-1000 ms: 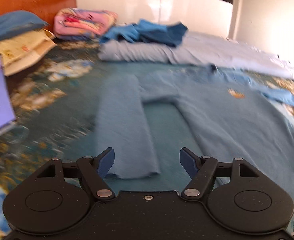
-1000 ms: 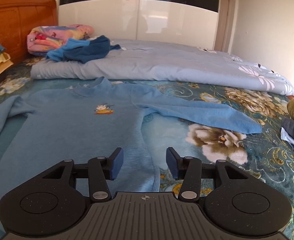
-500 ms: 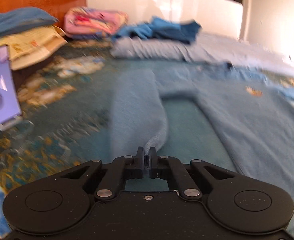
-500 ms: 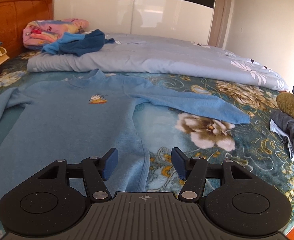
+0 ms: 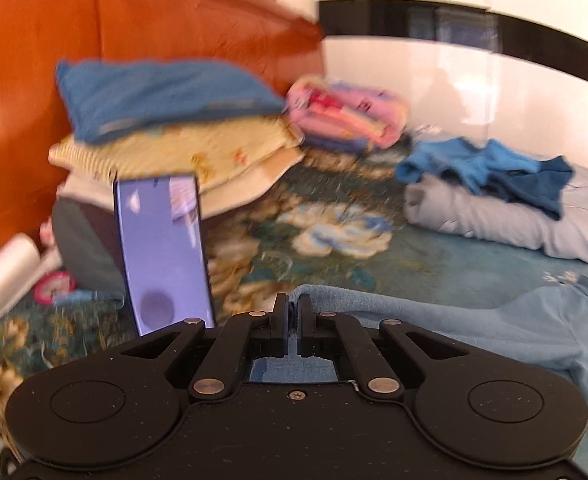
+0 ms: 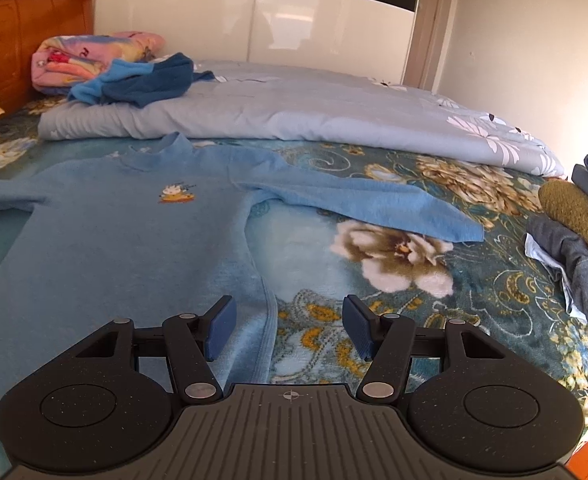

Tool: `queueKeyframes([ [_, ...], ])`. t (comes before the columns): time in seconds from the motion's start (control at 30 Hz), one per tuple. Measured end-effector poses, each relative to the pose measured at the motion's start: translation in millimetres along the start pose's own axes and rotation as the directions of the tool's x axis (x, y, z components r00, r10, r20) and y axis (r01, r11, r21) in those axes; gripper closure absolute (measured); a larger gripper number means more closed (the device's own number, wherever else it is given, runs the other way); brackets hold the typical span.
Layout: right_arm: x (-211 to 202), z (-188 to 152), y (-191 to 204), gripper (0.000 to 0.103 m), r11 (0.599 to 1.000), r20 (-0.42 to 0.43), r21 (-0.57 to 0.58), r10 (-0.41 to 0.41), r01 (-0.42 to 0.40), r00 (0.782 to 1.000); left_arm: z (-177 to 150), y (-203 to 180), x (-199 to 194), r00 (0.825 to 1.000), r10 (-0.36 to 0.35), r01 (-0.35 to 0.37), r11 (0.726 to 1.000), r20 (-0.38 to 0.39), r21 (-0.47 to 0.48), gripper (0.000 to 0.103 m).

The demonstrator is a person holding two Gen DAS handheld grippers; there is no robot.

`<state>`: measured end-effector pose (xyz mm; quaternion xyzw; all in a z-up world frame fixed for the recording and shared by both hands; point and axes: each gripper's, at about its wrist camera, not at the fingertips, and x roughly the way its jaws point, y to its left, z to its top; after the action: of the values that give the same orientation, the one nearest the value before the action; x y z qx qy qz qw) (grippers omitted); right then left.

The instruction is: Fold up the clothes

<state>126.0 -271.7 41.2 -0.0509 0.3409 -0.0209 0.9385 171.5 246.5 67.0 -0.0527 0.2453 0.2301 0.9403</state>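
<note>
**Light blue fleece sweatshirt, one sleeve gripped**

Light blue fleece sweatshirt (image 6: 125,240): spread flat on floral teal bedspread (image 6: 394,280). Left gripper (image 5: 292,312): clamped tight on sleeve cuff (image 5: 334,300). Right gripper (image 6: 289,328): jaws about half apart, empty, above sweatshirt's side hem.

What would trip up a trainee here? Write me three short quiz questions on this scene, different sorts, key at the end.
1. True or false: the left hand-held gripper is shut on the light blue sweater's sleeve.
2. What lies between the right hand-held gripper's open jaws? A) sweater's side edge B) phone C) pillow
3. Fill in: the crumpled dark blue clothes lie on the folded pale ____.

Key: 1 true; 2 A; 3 quilt.
</note>
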Motion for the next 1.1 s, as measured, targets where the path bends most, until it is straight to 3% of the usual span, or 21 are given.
queueKeyframes([
  [0.23,4,-1,1,0.047,1.000,-0.009,0.006,-0.002,0.002,1.000,-27,16,22,0.985,0.082,-0.091,0.995,-0.152,-0.052,0.094],
  [0.33,7,-2,2,0.047,1.000,-0.022,0.002,0.002,-0.001,1.000,-35,25,10,0.982,0.082,-0.096,0.993,-0.172,-0.073,0.075],
  [0.5,19,-9,8,0.046,1.000,-0.081,0.005,-0.005,0.006,0.997,-52,25,-24,0.979,-0.103,0.077,0.986,-0.176,-0.149,0.075],
  [0.57,22,-16,10,0.046,1.000,-0.106,0.016,0.003,-0.001,0.994,-58,9,-39,0.951,-0.245,0.221,0.965,-0.187,-0.140,0.074],
  [0.67,23,-24,14,0.046,1.000,-0.135,0.024,0.007,-0.003,0.991,-70,-28,-61,0.885,-0.419,0.413,0.908,-0.205,-0.072,0.066],
  [0.77,16,-29,13,0.046,0.999,-0.131,0.036,0.010,-0.005,0.991,-82,-60,-69,0.816,-0.522,0.528,0.848,-0.250,-0.047,0.065],
  [0.87,5,-32,5,0.046,0.998,-0.118,0.065,0.006,0.002,0.993,-92,-81,-75,0.753,-0.588,0.597,0.799,-0.296,-0.068,0.065],
  [1.0,3,-39,-13,0.046,0.989,-0.154,0.145,0.005,0.018,0.988,-102,-97,-85,0.723,-0.606,0.633,0.773,-0.332,-0.034,0.065],
  [1.1,5,-44,-15,0.054,0.982,-0.169,0.185,0.056,-0.024,0.984,-108,-104,-92,0.709,-0.608,0.644,0.765,-0.357,-0.022,0.064],
])
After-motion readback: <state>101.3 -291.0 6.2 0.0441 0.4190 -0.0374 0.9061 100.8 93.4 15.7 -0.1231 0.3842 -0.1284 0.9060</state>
